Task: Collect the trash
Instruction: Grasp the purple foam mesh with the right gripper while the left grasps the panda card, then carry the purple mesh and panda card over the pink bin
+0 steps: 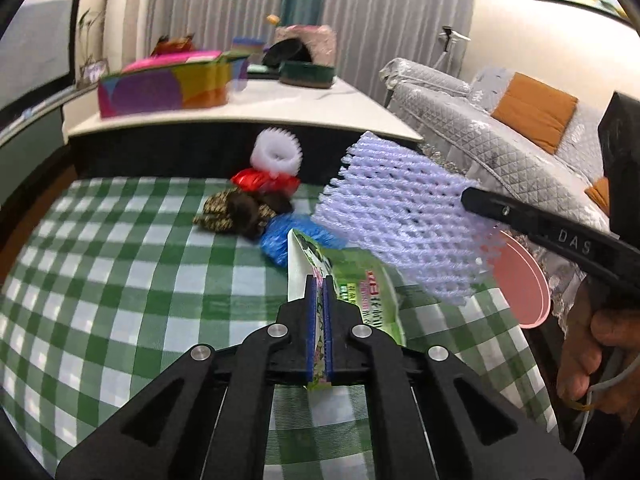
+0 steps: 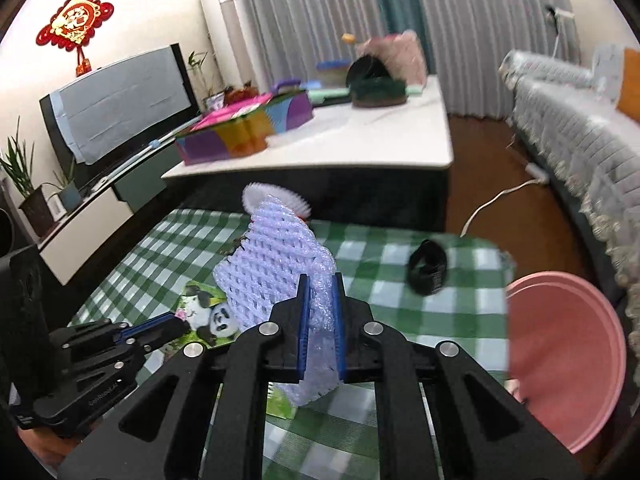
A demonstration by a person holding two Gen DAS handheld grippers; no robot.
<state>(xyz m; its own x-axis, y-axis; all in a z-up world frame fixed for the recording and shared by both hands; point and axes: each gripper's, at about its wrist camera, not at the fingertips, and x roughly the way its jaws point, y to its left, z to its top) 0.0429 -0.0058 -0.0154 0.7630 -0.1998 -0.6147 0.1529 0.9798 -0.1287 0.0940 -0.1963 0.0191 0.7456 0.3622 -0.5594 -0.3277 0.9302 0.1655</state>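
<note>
My left gripper (image 1: 319, 280) is shut on a green panda-print wrapper (image 1: 360, 284), held just above the green checked tablecloth (image 1: 120, 280); the wrapper also shows in the right wrist view (image 2: 208, 312). My right gripper (image 2: 320, 280) is shut on a lilac foam fruit net (image 2: 276, 272), lifted over the table; the net also shows at the right of the left wrist view (image 1: 404, 216). A white foam ring (image 1: 277, 155), red wrapper (image 1: 264, 180), dark patterned wrapper (image 1: 236, 212) and blue wrapper (image 1: 280, 240) lie at the table's far edge.
A pink bin (image 2: 560, 352) stands beside the table's right edge. A black ring-shaped item (image 2: 427, 267) lies on the cloth near the bin. A white-topped coffee table (image 2: 360, 140) with coloured boxes stands behind. A grey sofa (image 1: 500, 136) is at right.
</note>
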